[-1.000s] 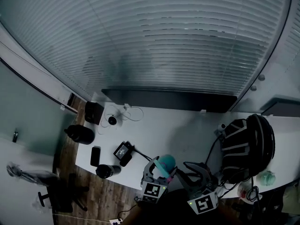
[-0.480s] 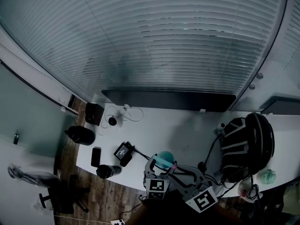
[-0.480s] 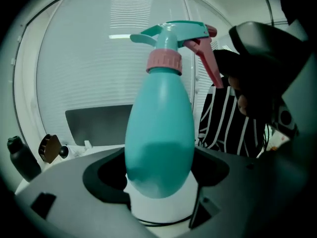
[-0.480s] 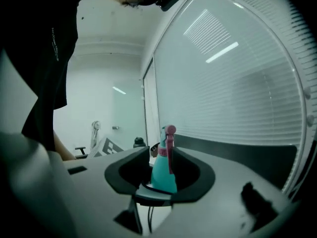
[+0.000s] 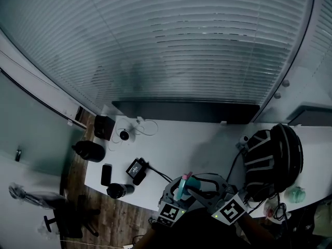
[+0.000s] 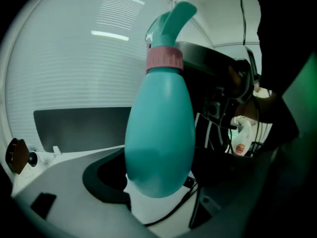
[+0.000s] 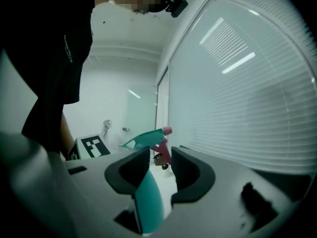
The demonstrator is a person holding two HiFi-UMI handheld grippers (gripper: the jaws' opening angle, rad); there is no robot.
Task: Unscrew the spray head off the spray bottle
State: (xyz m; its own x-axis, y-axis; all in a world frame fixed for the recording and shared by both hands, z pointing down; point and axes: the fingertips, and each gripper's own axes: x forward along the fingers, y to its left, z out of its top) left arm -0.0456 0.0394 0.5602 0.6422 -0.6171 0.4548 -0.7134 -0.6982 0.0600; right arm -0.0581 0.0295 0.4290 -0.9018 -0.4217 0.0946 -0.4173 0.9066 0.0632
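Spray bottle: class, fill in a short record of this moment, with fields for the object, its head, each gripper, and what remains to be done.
object: teal spray bottle, held up by the near edge of the white table
head: spray head on the bottle, pink collar seated on the neck
left gripper: shut on the bottle's body
right gripper: jaws close either side of a teal part, apparently gripping; head just beyond the tips
remaining: head not yet off
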